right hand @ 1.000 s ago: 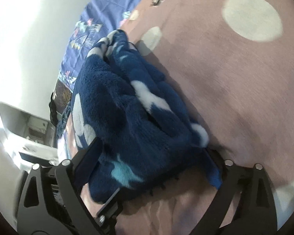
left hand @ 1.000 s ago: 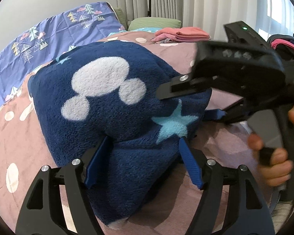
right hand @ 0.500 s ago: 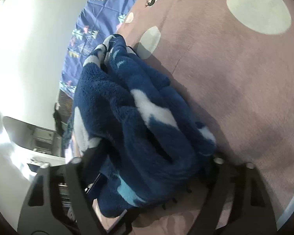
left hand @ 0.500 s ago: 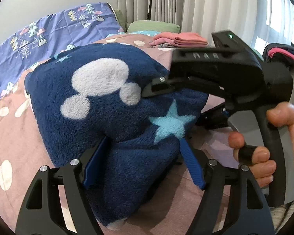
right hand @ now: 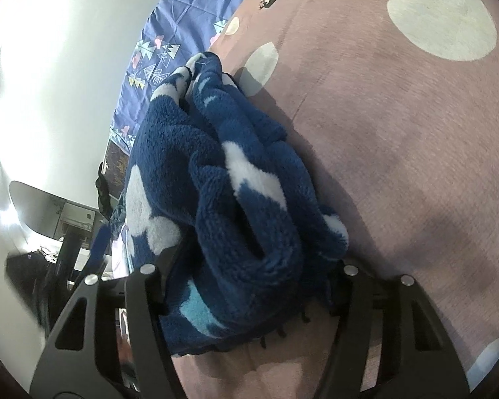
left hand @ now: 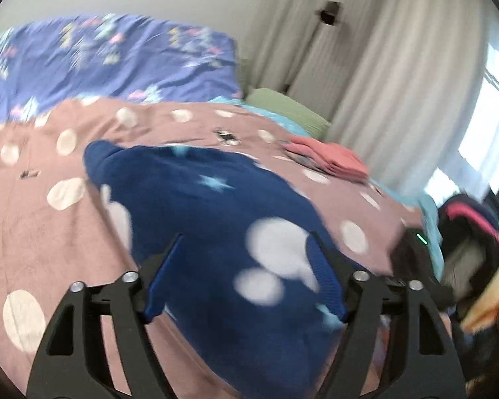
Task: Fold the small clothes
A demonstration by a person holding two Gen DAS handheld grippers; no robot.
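Observation:
A navy fleece garment (left hand: 216,206) with white mouse-head shapes and pale blue stars lies on the pink dotted blanket (left hand: 33,232). My left gripper (left hand: 246,282) hovers over its near end, jaws opening, with the fleece between the blue pads; this view is blurred by motion. In the right wrist view the same garment (right hand: 189,139) is a thick folded bundle. My right gripper (right hand: 249,276) is closing on that bundle's near end, and the fleece bulges over its fingers and hides the pads. The right gripper (left hand: 412,252) shows as a dark blur with a green light.
Folded pink clothes (left hand: 329,163) and a green pillow (left hand: 282,109) lie at the far side of the bed, before pale curtains (left hand: 382,83). Blue patterned bedding (left hand: 99,60) runs along the wall. A dark bag with a pink stripe (left hand: 472,219) sits at the right. Dark furniture (right hand: 50,212) stands beyond the bed.
My left gripper has swung and rolled, so the right gripper now sits at the view's right edge instead of across the garment. The right jaws have narrowed onto the fleece bundle.

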